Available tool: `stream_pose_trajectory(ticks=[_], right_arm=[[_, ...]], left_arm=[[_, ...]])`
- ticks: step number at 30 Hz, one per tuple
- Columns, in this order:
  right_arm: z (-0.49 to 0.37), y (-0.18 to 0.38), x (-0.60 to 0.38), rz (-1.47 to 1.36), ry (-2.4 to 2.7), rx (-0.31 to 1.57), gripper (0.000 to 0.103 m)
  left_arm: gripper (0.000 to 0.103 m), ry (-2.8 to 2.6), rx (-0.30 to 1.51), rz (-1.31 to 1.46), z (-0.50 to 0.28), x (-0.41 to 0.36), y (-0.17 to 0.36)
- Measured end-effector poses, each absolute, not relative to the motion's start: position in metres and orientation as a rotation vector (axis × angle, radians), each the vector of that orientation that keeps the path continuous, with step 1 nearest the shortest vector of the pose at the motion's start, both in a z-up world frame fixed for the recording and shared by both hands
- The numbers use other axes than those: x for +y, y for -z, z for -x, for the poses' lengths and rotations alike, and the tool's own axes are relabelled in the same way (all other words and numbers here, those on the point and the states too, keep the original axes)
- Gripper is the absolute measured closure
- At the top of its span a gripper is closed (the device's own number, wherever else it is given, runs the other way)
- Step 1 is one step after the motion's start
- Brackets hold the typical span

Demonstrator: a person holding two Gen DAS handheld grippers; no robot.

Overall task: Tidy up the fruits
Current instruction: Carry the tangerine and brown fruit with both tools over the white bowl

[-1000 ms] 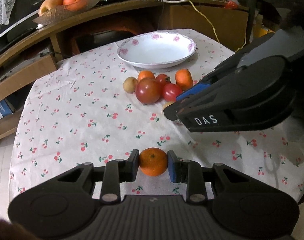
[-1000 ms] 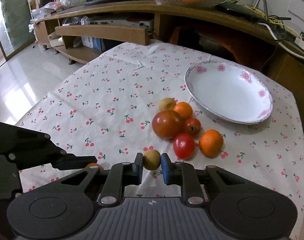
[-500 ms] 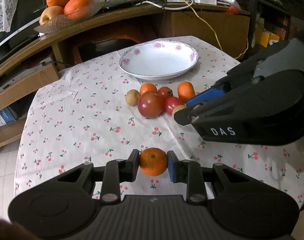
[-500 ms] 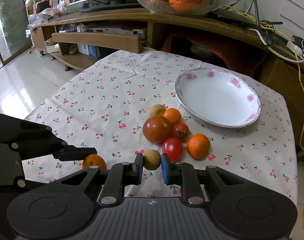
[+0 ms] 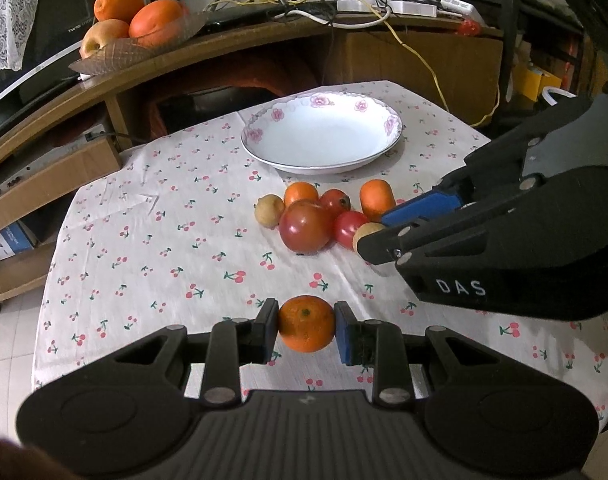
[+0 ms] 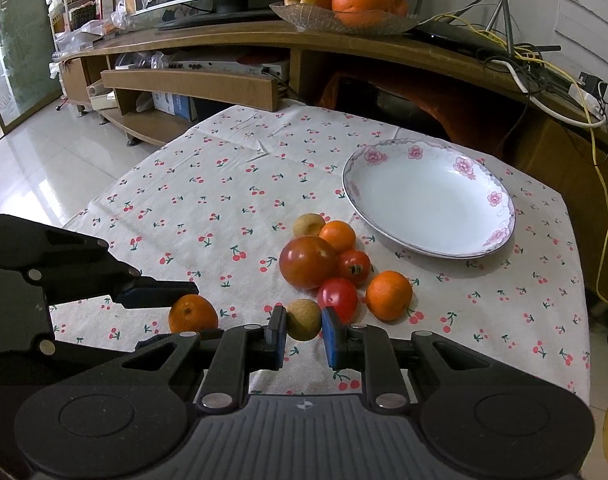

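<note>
Left wrist view: the left gripper [image 5: 306,330] clamps a mandarin [image 5: 306,329]. Beside it, the right gripper [image 6: 303,330] pinches a small tan fruit [image 6: 303,319]; the white plate [image 6: 500,232] lies ahead on the table [image 6: 208,200].

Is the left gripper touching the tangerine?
Touching. The left wrist view shows both pads of the left gripper pressed against the tangerine sides, no gap.

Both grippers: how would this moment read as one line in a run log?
left gripper: shut on tangerine | right gripper: shut on small tan fruit | plate: no fruit
</note>
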State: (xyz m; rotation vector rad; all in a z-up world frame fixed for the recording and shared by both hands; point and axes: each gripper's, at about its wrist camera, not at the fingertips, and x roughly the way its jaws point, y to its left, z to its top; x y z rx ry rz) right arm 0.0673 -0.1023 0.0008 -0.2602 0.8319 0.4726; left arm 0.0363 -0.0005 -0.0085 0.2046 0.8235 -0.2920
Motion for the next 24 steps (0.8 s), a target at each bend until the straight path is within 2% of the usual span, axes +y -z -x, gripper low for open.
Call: stream_pose_trajectory(ticks=[11, 24], right_arm=[[-0.074, -0.008, -0.109, 0.242, -0.453, 0.812, 0.084], [-0.148, -0.017, -0.141, 0.176, -0.321, 0.749, 0.084]], left_arm=[[0.068, 0.305, 0.793, -0.224, -0.054, -0.004, 0.0], [0.068, 0.318, 0.707, -0.262, -0.14, -0.021, -0.015]])
